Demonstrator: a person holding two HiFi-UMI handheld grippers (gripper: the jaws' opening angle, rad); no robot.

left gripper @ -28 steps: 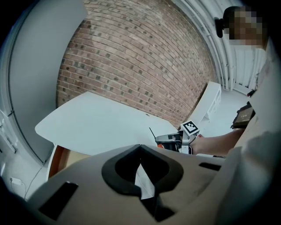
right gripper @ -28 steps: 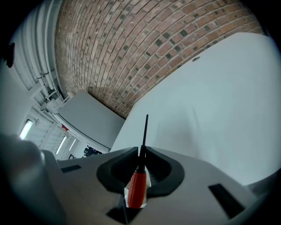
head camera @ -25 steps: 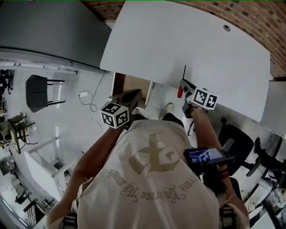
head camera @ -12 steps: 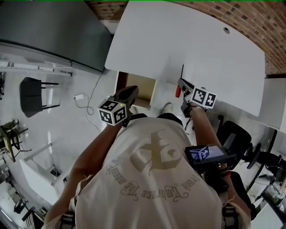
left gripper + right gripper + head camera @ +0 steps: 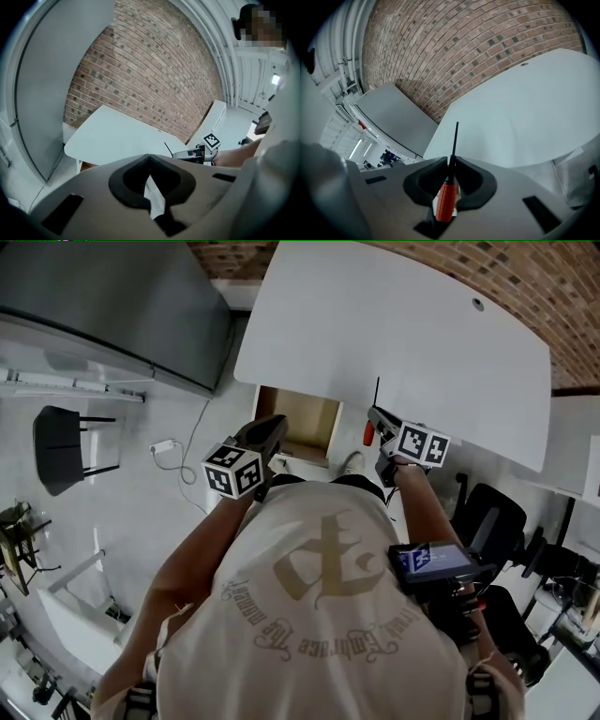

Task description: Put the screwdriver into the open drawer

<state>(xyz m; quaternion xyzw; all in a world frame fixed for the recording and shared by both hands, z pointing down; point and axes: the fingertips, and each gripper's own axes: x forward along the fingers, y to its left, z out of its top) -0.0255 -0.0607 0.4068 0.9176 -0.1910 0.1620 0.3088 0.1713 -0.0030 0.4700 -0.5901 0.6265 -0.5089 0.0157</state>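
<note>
Head view: the person's left gripper [image 5: 272,427] hovers by the left edge of the open wooden drawer [image 5: 305,418], which sits under the white curved tabletop [image 5: 403,324]. The right gripper [image 5: 374,414] is just right of that drawer at the table's front edge, carrying the red-handled screwdriver with the thin black shaft [image 5: 368,434]. So it's not in the drawer yet.

Left gripper view: jaws pressed together, nothing between them, red brick wall [image 5: 154,70] behind the table.

Right gripper view: jaws clamped on the screwdriver's shaft just above the handle, tip poking out over the tabletop.
</note>
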